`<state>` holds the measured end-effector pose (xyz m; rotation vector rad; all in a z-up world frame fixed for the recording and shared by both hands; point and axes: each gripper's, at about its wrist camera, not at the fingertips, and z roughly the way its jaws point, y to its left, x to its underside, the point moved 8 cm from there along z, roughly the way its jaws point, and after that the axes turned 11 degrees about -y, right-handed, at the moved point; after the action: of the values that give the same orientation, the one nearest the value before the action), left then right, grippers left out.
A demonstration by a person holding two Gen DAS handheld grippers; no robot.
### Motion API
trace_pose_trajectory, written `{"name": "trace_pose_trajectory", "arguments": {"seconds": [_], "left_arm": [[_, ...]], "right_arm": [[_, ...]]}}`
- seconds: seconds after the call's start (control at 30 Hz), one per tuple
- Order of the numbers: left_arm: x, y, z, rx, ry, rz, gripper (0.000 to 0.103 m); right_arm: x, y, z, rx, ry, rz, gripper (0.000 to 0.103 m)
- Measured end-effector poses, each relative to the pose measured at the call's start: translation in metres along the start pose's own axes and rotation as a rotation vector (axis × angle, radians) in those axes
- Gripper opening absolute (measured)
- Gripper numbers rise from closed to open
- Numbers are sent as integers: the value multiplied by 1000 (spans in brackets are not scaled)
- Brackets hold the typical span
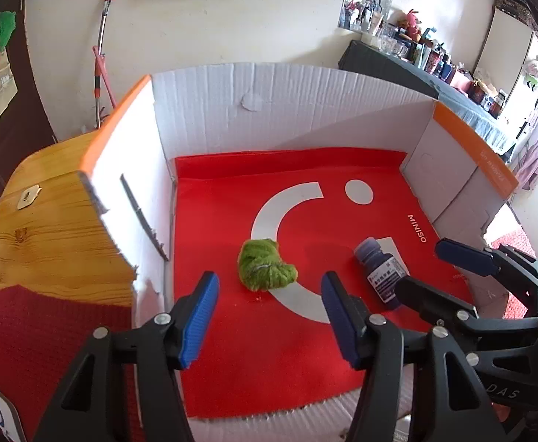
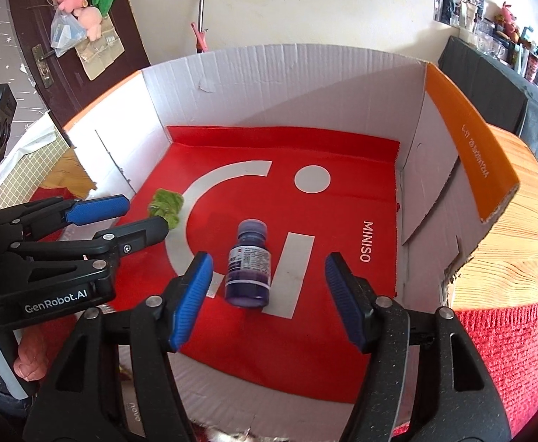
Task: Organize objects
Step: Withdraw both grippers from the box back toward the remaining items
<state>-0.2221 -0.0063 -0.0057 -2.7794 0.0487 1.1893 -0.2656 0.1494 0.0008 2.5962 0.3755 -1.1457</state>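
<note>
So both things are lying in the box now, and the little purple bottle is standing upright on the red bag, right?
Not quite. The purple bottle lies on its side on the red bag, as the right wrist view shows. The green cloth does lie in the box too.

The left gripper (image 1: 269, 316) and the right gripper (image 2: 267, 302) hang side by side, both tilted steeply downward, jaws parted with nothing pressed between the blue pads (a fingertip (image 2: 25, 366) shows beneath the left handle).
</note>
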Motion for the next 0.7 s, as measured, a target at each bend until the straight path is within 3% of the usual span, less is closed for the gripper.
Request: {"name": "trace_pose_trajectory", "arguments": {"seconds": [0.17,0.7], "left_arm": [[-1,-1,-10,-5,-21,-2,67],[6,0,-45,-39,-100,10,88]], "right_arm": [[-1,6,-6,-8,-16,3,65],[2,15,-38,-30,-77,2,83]]}}
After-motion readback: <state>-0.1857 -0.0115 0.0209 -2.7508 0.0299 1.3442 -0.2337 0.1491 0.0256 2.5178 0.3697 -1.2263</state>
